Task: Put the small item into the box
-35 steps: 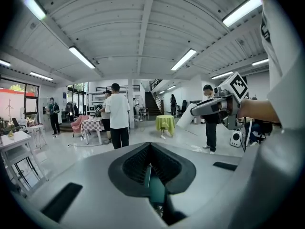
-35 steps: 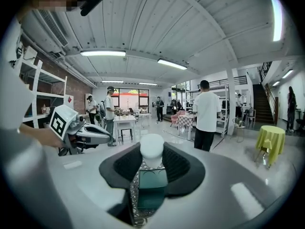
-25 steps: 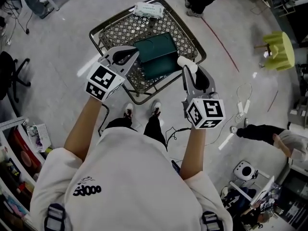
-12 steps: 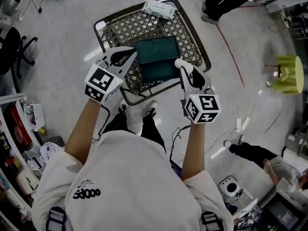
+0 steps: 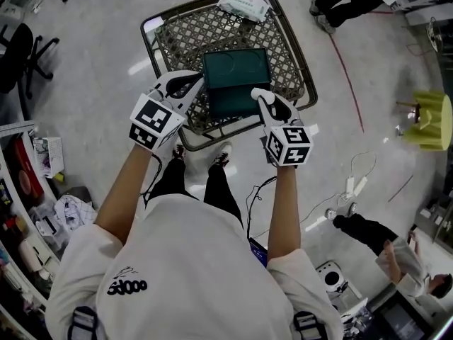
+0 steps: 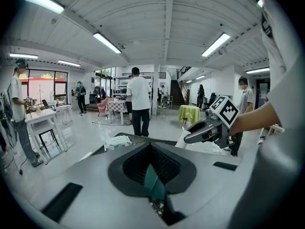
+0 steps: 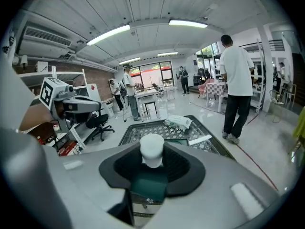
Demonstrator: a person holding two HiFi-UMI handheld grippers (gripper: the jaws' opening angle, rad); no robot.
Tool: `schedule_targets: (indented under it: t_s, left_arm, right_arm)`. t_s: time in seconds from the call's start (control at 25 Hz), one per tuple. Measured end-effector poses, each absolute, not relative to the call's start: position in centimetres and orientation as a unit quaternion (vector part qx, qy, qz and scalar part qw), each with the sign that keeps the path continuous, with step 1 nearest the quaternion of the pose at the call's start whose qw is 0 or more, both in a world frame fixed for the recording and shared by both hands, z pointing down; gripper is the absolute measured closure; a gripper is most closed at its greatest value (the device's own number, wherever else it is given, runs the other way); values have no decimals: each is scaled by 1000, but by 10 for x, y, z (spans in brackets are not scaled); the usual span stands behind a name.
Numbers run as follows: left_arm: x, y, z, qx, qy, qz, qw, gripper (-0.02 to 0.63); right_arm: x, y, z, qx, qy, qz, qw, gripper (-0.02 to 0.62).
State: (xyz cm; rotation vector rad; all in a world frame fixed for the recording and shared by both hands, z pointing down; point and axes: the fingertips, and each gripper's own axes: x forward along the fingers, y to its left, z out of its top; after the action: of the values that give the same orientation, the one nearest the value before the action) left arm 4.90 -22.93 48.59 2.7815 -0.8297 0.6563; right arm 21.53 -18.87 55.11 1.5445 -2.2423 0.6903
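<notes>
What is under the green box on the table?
The green box rests on a wire mesh table. The mesh directly beneath it is covered, so anything trapped there cannot be seen.

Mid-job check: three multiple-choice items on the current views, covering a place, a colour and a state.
1. The white packet lies: A in a jaw; B on the floor; C at the mesh table's far rim.
2. The box is: A dark green; B red; C yellow.
3. The right hand-held gripper is: A open, empty; B shut on the small white item; C out of view.
Key: 1C, it rests on that edge; 2A, green in every view; 3B, the item sits clamped between its jaws.
</notes>
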Motion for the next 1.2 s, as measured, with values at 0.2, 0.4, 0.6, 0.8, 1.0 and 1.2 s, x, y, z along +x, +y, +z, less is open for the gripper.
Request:
schedule_targets:
  t_s: [0.2,0.4,0.6,0.8,1.0,1.2]
  left_arm:
    - [40,-223,507,926,-279,236,96,600]
    - [31,-219,524,921,-277,253,106,600]
    - [25,-221,537,917,-275,264,116,600]
    - [25,-219,545,916,-270,270,121,600]
    - [21,-220,551,915,-272,273,124,600]
    - [17,-224,552,915,-274,270,120,600]
  right_arm:
    - [213,-184,611,525,-777,270,220,456]
    - [215,-185,651,514,-765,286,262,456]
    - [218,-191,684,506,-750,288,313,453]
    - [218,-194,707,495,-741,295,346,449]
    - [218,-198,722,493,-733,304,357,442]
    - [219,-199,733,491,-725,318,363,429]
